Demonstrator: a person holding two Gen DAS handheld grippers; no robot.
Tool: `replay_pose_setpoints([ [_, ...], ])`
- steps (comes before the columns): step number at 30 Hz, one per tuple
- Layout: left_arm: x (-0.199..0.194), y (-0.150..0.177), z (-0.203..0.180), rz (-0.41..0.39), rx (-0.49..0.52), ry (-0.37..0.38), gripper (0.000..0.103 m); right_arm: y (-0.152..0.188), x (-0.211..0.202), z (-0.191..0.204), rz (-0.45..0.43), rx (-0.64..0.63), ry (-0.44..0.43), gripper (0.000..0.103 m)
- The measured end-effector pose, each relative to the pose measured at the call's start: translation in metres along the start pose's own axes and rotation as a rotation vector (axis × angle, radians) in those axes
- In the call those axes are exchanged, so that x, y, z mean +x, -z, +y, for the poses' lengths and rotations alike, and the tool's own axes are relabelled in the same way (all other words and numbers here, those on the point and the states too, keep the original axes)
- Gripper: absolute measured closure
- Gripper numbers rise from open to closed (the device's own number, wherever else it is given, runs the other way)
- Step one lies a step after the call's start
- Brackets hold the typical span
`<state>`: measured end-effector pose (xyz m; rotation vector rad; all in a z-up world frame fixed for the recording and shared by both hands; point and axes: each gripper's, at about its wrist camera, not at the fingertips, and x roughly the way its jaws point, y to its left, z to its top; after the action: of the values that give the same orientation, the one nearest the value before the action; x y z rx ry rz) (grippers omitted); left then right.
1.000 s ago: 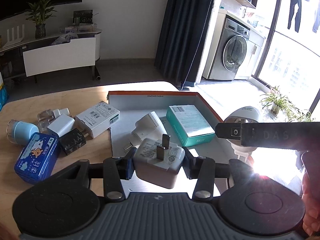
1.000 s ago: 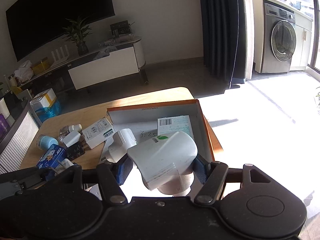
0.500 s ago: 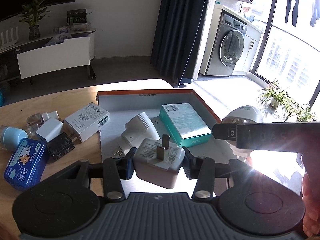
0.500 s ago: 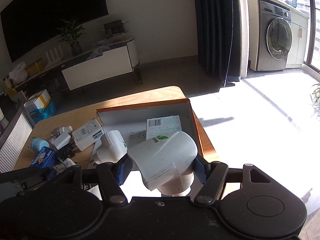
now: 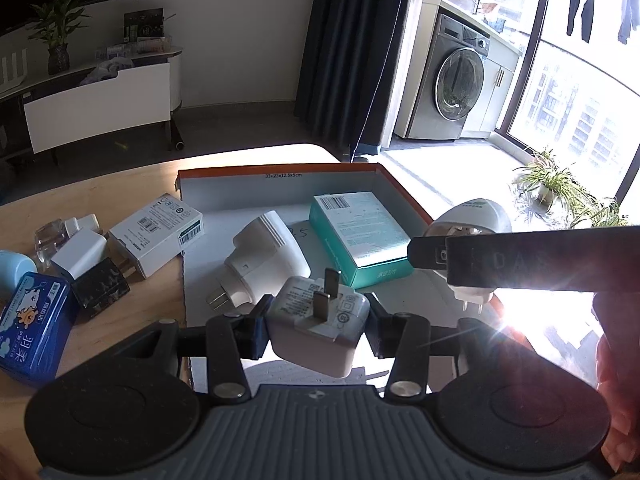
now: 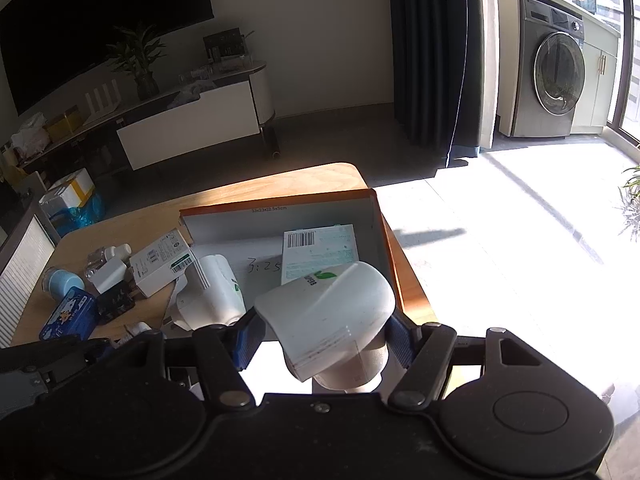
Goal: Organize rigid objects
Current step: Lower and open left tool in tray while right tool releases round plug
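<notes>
My left gripper (image 5: 316, 330) is shut on a white charger plug (image 5: 318, 326), prongs up, held above the near end of the orange-rimmed box (image 5: 280, 170). My right gripper (image 6: 322, 338) is shut on a white plug-in device with a green leaf logo (image 6: 328, 316), held over the box's right side (image 6: 382, 240); this device also shows in the left wrist view (image 5: 472, 216). Inside the box lie a white plug adapter (image 5: 264, 258) and a teal carton (image 5: 360, 236).
On the wooden table (image 5: 100, 184) left of the box lie a white barcode carton (image 5: 156, 232), a small white charger (image 5: 78, 252), a black block (image 5: 100, 286), a blue tin (image 5: 32, 320), a light blue cap (image 5: 12, 272) and a clear bottle (image 5: 48, 234).
Both grippers have moved right and forward over the box, each keeping its object. The table items have slid left in the left wrist view.
</notes>
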<state>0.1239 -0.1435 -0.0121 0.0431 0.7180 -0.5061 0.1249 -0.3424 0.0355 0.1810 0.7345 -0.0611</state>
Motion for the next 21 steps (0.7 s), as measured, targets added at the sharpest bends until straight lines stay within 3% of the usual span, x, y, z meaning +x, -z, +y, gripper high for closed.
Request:
replay_pose_setpoints([
  [10, 0.01, 0.0, -0.007, 0.017, 0.008, 0.018, 0.057, -0.003, 0.011, 0.0, 0.023, -0.009, 0.015, 0.023],
  [21, 0.021, -0.003, -0.012, 0.034, 0.007, 0.025, 0.057, -0.009, -0.011, -0.017, -0.077, 0.052, 0.034, 0.022],
])
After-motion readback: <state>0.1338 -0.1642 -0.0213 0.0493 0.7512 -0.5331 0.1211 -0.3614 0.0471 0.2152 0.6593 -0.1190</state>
